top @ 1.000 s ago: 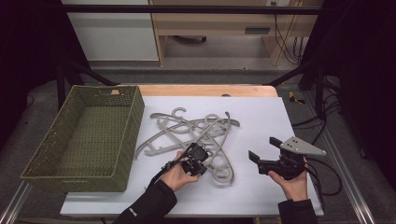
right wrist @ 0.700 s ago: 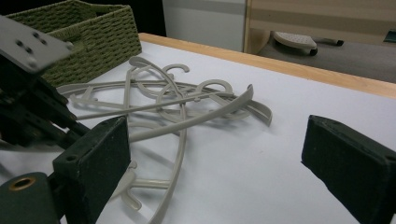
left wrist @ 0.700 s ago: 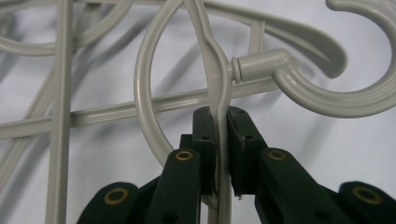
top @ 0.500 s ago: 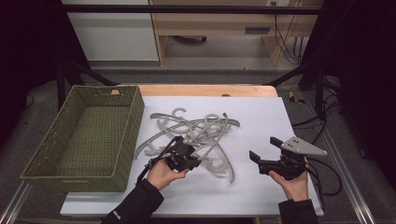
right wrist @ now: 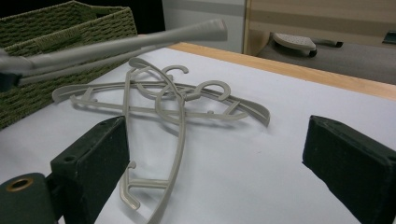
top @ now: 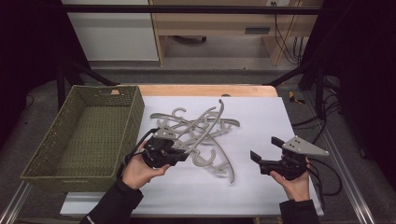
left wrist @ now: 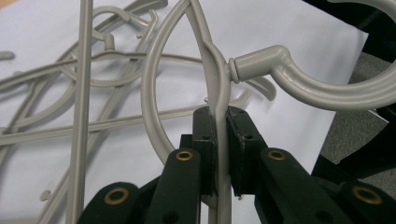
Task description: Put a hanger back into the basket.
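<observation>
several grey plastic clothes hangers (top: pixel 196 128) lie tangled on the white table sheet (top: pixel 261 121), just right of the green woven basket (top: pixel 84 135). the left gripper (left wrist: pixel 218 140) is clenched on the thin bar of one grey hanger (left wrist: pixel 219 100), its black pads pressing that bar from both sides just below the hook's neck; in the high view this gripper (top: pixel 180 151) sits at the pile's left edge, near the basket's wall. the right gripper (top: pixel 266 151) rests well apart at the sheet's right side, jaws spread wide and gripping nothing, facing the pile.
</observation>
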### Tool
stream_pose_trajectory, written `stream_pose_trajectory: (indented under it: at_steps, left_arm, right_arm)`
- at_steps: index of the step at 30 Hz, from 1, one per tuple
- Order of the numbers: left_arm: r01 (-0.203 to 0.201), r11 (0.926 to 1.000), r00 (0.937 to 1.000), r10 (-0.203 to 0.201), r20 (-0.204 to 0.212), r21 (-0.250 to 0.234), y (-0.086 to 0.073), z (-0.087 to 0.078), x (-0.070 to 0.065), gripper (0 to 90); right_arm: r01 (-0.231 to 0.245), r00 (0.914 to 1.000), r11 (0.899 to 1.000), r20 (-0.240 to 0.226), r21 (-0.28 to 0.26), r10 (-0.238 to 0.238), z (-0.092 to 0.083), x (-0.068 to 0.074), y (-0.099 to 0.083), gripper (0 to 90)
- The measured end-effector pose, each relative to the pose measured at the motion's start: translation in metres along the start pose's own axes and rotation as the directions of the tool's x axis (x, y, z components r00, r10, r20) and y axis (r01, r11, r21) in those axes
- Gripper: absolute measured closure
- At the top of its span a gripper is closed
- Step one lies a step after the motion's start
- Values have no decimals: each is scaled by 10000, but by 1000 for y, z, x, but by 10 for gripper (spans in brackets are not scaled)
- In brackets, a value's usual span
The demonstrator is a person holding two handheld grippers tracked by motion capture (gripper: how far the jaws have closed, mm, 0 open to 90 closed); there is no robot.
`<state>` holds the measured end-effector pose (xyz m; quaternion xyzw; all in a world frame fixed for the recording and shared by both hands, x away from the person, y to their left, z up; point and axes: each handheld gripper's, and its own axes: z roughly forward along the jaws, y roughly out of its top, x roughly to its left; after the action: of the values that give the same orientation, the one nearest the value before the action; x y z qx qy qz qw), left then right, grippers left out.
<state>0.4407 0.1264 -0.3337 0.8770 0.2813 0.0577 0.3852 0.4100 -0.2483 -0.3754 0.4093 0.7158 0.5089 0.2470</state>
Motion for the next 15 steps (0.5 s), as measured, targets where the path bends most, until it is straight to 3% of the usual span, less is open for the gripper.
stream_pose_trajectory:
  at_steps: [6, 15]
  left_arm:
    - [-291, 9994, 9996, 292, 67, -165, 7, -27, 2, 823]
    - [-257, 9991, 9997, 257, -21, -324, 11, -59, 17, 823]
  right_arm:
    - [17, 10000, 10000, -7, 20, -17, 0, 0, 0, 72]
    - [20, 10000, 10000, 3, 7, -20, -1, -1, 0, 72]
